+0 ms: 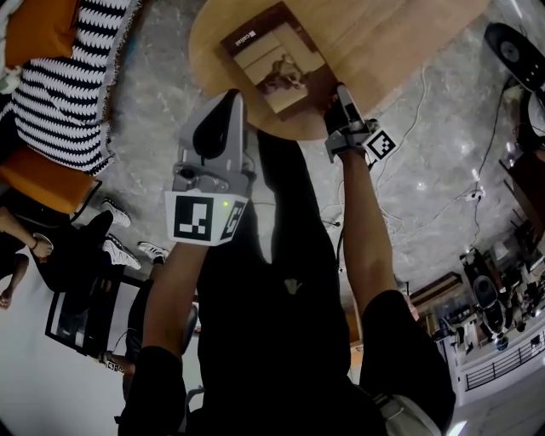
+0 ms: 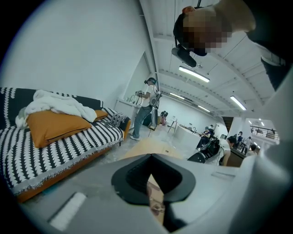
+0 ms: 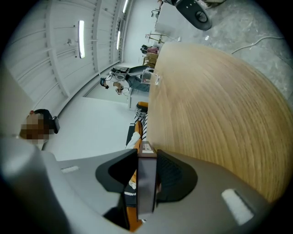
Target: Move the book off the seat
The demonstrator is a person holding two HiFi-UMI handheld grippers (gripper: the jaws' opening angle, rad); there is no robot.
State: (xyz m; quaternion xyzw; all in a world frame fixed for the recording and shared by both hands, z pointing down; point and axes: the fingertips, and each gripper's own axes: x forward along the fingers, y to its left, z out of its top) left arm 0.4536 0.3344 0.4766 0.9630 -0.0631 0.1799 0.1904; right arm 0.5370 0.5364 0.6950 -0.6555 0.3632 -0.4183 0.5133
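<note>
A brown book [image 1: 277, 60] with a pale cover picture lies on the round wooden table [image 1: 383, 34], close to its near edge. My right gripper [image 1: 341, 98] is shut on the book's near right corner. In the right gripper view the book's edge [image 3: 146, 183] stands squeezed between the dark pads [image 3: 171, 176], with the table top [image 3: 215, 105] stretching away behind. My left gripper [image 1: 232, 98] hovers by the table's near rim, left of the book and not touching it. Its jaws stand together, and only a sliver of the book [image 2: 155, 199] shows through the slit.
A black-and-white striped sofa [image 1: 77, 77] with an orange cushion [image 1: 38, 25] stands to the left. Cables [image 1: 409, 128] trail over the grey floor right of the table. Seated people [image 1: 51, 247] are at the lower left. A person [image 2: 146, 105] stands beyond the sofa [image 2: 59, 146].
</note>
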